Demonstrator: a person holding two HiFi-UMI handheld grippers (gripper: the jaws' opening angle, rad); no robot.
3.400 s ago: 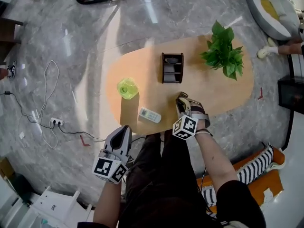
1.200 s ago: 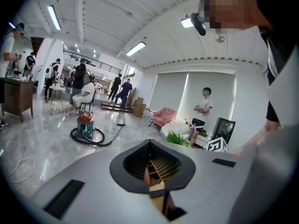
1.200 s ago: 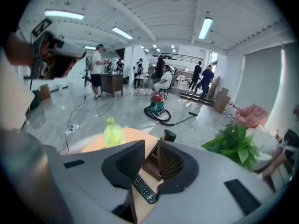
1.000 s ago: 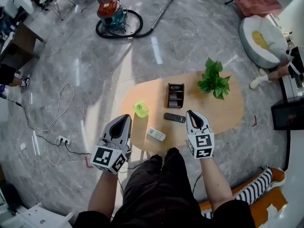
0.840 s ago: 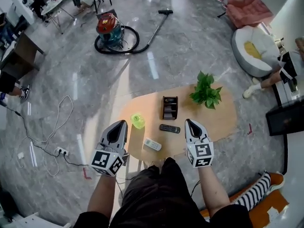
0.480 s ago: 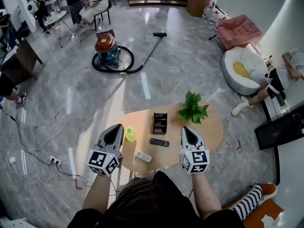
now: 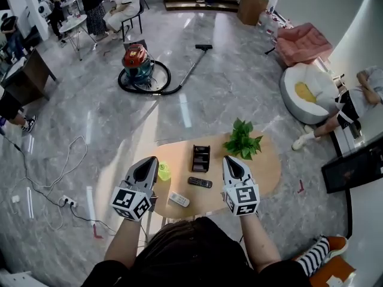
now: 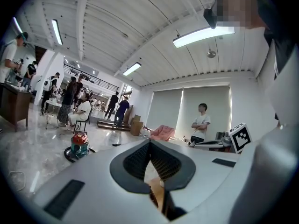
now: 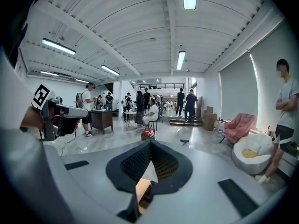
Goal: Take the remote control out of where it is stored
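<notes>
The black remote control [image 7: 200, 182] lies flat on the oval wooden table [image 7: 266, 163], just in front of the dark storage rack [image 7: 201, 158]. A white remote [image 7: 178, 200] lies near the table's front edge. My left gripper [image 7: 148, 161] is held up above the table's left end, shut and empty. My right gripper [image 7: 230, 159] is raised to the right of the black remote, also shut with nothing in it. In the left gripper view the left gripper [image 8: 149, 143] points out over the room, as does the right gripper [image 9: 150, 143] in the right gripper view.
A green round object [image 7: 163, 171] and a potted plant [image 7: 242, 141] stand on the table. A vacuum cleaner [image 7: 137, 64] with hose, a white beanbag [image 7: 308, 94], floor cables [image 7: 54, 172] and several people are around the room.
The black remote went from my right gripper onto the table. Both grippers rose away from the table, which now looks smaller and farther below. The right jaws closed.
</notes>
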